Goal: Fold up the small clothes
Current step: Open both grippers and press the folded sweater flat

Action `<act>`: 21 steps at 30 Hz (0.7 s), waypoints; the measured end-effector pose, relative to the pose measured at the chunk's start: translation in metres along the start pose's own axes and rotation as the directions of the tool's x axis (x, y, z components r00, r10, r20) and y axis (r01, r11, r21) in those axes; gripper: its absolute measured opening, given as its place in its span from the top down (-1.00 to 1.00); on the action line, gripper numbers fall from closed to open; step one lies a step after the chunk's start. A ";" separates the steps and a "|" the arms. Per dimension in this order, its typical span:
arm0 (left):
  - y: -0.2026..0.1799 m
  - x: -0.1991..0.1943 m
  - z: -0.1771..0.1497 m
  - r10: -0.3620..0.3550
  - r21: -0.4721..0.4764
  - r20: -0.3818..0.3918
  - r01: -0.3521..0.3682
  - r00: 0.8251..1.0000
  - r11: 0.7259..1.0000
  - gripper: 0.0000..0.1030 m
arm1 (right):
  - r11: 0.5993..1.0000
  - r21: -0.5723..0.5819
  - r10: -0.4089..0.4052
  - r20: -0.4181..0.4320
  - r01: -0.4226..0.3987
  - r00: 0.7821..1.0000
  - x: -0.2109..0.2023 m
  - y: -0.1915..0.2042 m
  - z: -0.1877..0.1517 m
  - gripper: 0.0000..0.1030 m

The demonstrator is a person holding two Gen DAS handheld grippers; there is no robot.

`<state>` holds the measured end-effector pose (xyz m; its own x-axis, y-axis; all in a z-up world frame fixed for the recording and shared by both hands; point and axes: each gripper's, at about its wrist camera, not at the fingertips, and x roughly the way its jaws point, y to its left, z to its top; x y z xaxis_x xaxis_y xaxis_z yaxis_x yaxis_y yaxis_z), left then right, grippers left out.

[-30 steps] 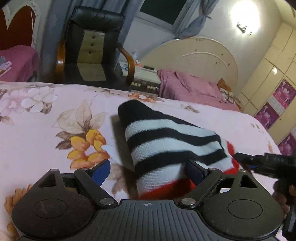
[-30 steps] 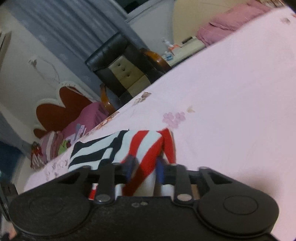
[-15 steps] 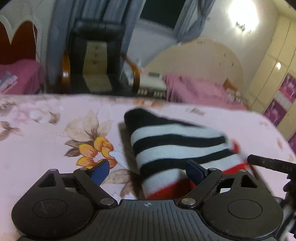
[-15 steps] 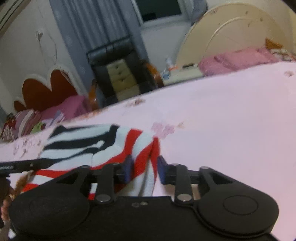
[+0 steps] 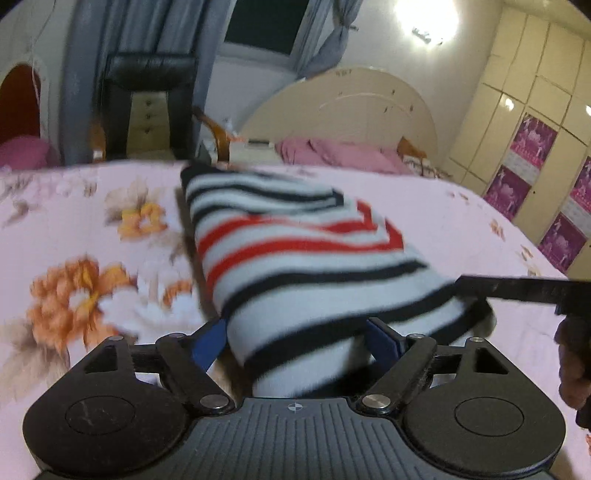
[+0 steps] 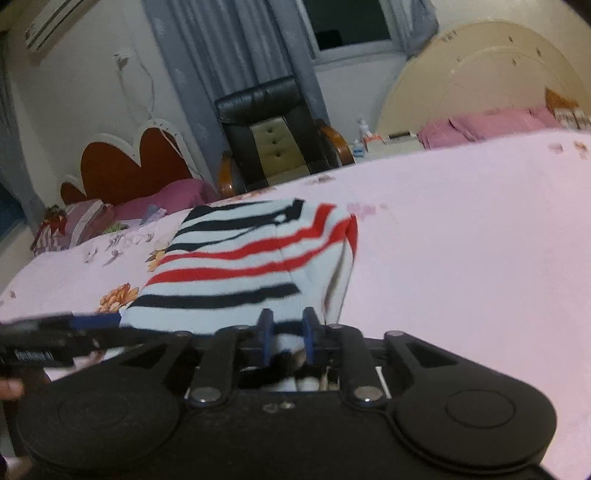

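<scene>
Striped garment [image 5: 295, 266] on floral bed sheet [image 5: 74, 240]. Right claw [image 6: 287, 338] clamps its near edge; left claw [image 5: 295, 338] spread wide around it. Black chair [image 6: 273, 133] and headboard [image 5: 343, 114] behind.

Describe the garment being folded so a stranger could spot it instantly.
Find the pink floral bedsheet covering the bed. On it lies a small knit striped garment, pinched at its near edge by the right gripper. It alone carries white, black and red stripes.

Home bedroom: floral bedsheet [image 5: 74, 229], cream arched headboard [image 5: 343, 110], wardrobe doors [image 5: 532, 122], curtained window [image 6: 347, 22], leather armchair [image 6: 273, 129].
</scene>
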<state>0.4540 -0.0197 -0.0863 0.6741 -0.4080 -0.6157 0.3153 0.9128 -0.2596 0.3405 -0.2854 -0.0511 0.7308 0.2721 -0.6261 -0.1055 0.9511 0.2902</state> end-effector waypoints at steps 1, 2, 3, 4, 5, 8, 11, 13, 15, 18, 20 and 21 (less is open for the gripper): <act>0.001 0.001 -0.002 0.006 -0.006 -0.007 -0.006 1.000 1.000 -0.59 | 1.000 0.010 0.002 -0.003 -0.002 1.000 -0.001 -0.001 -0.001 0.64; 0.005 0.002 -0.006 0.010 -0.017 -0.017 -0.010 1.000 1.000 -0.59 | 1.000 0.014 -0.008 -0.008 0.008 1.000 0.000 -0.001 -0.003 0.68; 0.009 0.003 -0.009 0.009 -0.033 -0.026 -0.010 1.000 0.999 -0.59 | 0.999 0.028 -0.019 -0.022 0.019 1.000 0.002 -0.004 -0.005 0.72; 0.013 0.004 -0.012 0.004 -0.057 -0.031 -0.006 0.999 0.998 -0.59 | 0.998 0.061 -0.011 -0.033 0.013 0.999 0.004 -0.008 -0.009 0.77; 0.018 0.004 -0.015 -0.005 -0.085 -0.037 0.002 0.999 0.996 -0.60 | 0.994 0.106 0.006 -0.034 -0.003 0.999 0.005 -0.013 -0.014 0.79; 0.023 0.007 -0.023 -0.013 -0.112 -0.032 0.009 0.999 0.994 -0.60 | 0.984 0.176 0.022 -0.025 -0.017 0.999 0.007 -0.021 -0.028 0.80; 0.026 0.011 -0.028 -0.014 -0.120 -0.027 0.011 1.000 0.993 -0.60 | 0.966 0.258 0.042 -0.017 -0.036 0.999 0.014 -0.034 -0.042 0.83; 0.025 0.012 -0.030 -0.010 -0.112 -0.020 0.007 1.000 0.994 -0.60 | 0.959 0.279 0.047 -0.007 -0.044 0.999 0.018 -0.039 -0.049 0.86; 0.024 0.013 -0.032 -0.002 -0.100 -0.014 0.001 1.000 0.995 -0.60 | 0.962 0.269 0.039 0.008 -0.040 0.999 0.019 -0.038 -0.053 0.87; 0.022 0.014 -0.033 0.004 -0.085 -0.004 -0.005 1.000 0.996 -0.60 | 0.969 0.246 0.033 0.021 -0.037 0.999 0.021 -0.036 -0.055 0.87; 0.021 0.013 -0.030 0.006 -0.080 -0.010 -0.007 1.000 0.997 -0.60 | 0.969 0.247 0.031 0.011 -0.033 0.999 0.019 -0.035 -0.052 0.85; 0.021 0.013 -0.027 0.006 -0.084 -0.019 -0.007 1.000 0.996 -0.60 | 0.972 0.233 0.027 0.003 -0.027 1.000 0.017 -0.032 -0.049 0.83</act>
<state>0.4512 -0.0049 -0.1198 0.6629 -0.4022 -0.6315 0.2528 0.9142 -0.3169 0.3233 -0.3044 -0.1059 0.7299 0.2968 -0.6158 0.0351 0.8834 0.4673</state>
